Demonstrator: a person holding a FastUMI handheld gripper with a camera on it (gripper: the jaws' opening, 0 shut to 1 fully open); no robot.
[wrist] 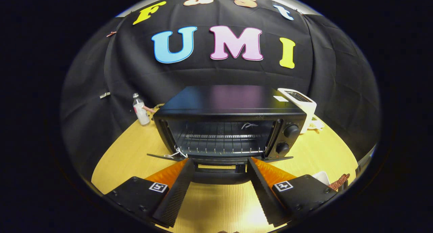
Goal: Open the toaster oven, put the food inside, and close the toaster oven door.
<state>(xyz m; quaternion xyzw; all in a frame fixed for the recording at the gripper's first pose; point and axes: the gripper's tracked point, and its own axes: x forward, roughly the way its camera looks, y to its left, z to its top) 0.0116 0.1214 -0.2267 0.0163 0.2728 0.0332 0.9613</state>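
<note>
A black toaster oven [230, 108] stands on the wooden table just ahead of my fingers. Its door [162, 156] is folded down flat toward me, and the wire rack [220, 141] inside is bare. The door's handle [220, 168] lies between my fingertips. My gripper [220, 161] is open wide, its fingers apart on either side of the handle with neither pressing on it. To the right of my right finger, a brown piece of food [341, 181] lies on a white plate [321, 176], both partly hidden by the finger.
Two knobs [290, 131] sit on the oven's right front panel. A white toaster [299, 102] stands behind the oven's right corner. A small bottle [139, 112] stands at the back left. Bare table [121, 152] lies on both sides of the oven.
</note>
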